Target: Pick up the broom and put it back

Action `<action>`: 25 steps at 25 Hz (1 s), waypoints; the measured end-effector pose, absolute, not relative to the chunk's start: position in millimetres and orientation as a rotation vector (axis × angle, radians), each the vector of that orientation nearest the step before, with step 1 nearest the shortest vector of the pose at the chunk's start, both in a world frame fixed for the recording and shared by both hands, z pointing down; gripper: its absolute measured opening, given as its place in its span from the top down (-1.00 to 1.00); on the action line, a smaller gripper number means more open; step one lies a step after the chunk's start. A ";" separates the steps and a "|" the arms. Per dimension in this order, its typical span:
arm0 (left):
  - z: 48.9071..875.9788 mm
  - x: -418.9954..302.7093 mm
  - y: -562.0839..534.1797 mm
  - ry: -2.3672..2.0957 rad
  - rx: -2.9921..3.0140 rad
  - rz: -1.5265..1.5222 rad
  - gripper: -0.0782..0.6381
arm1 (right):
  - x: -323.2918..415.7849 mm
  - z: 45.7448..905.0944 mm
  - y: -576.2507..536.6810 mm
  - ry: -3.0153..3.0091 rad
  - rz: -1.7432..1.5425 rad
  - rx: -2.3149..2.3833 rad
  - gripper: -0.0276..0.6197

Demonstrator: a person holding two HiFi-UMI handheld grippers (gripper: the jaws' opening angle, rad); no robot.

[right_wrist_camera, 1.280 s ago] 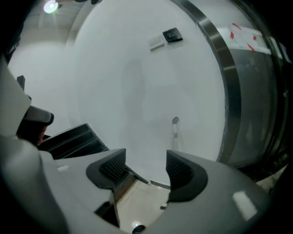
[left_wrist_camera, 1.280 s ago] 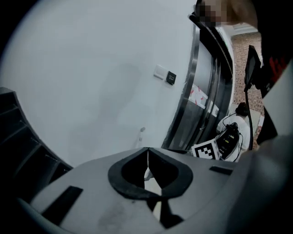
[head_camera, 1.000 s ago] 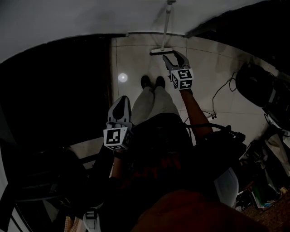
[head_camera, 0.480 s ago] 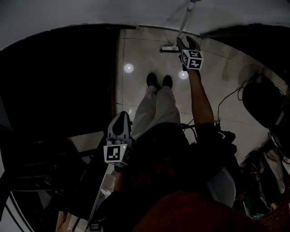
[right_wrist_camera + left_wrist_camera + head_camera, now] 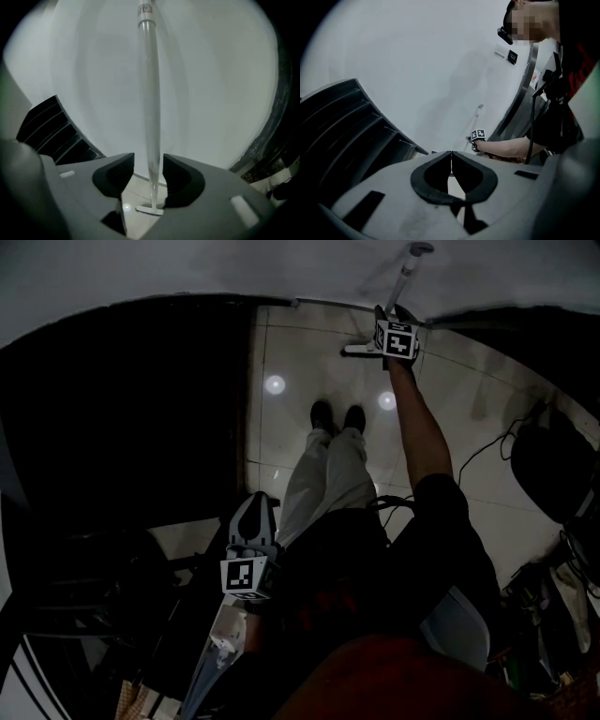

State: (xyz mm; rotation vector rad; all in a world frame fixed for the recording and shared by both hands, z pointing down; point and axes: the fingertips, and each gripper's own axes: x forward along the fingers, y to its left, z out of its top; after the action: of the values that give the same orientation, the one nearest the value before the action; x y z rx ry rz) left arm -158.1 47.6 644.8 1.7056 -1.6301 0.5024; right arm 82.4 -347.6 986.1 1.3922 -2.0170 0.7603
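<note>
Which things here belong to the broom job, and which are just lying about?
Job: broom leaning on the wall; right gripper, jaws have just been closing, handle between them.
Lying about: dark bulky object; black slatted panel; left gripper, shut, empty.

Left gripper [image 5: 254, 507]: held low, close by the body, pointing ahead and down.
Left jaws: pressed together, with nothing in them.
Right arm [image 5: 424, 439]: stretched far out in front.
Right gripper [image 5: 393, 317]: points ahead and down.
Right jaws: apart, just been closing in; the broom handle [image 5: 150, 93] stands between them, not squeezed.
</note>
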 end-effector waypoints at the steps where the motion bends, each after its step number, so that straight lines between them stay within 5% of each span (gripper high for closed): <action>1: 644.7 -157.4 47.6 -1.630 1.704 0.499 0.76 | 82.5 988.8 -350.3 -2.007 0.757 1.391 0.39; 4: 641.5 -153.5 44.6 -1.623 1.715 0.497 0.76 | 86.6 986.0 -356.7 -1.990 0.729 1.403 0.64; 18: 594.5 -160.0 6.4 -1.614 1.869 0.360 0.76 | 69.4 931.1 -228.1 -1.994 0.603 1.276 0.65; 25: 538.3 -162.1 -40.7 -1.600 2.051 0.237 0.76 | 66.0 785.8 -196.2 -2.061 0.595 1.465 0.65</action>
State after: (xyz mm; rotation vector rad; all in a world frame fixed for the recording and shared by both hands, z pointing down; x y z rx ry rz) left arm -162.1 -40.7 538.3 2.0506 -1.6003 0.2371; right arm 66.0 -196.2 785.8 1.4652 -2.0609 0.5948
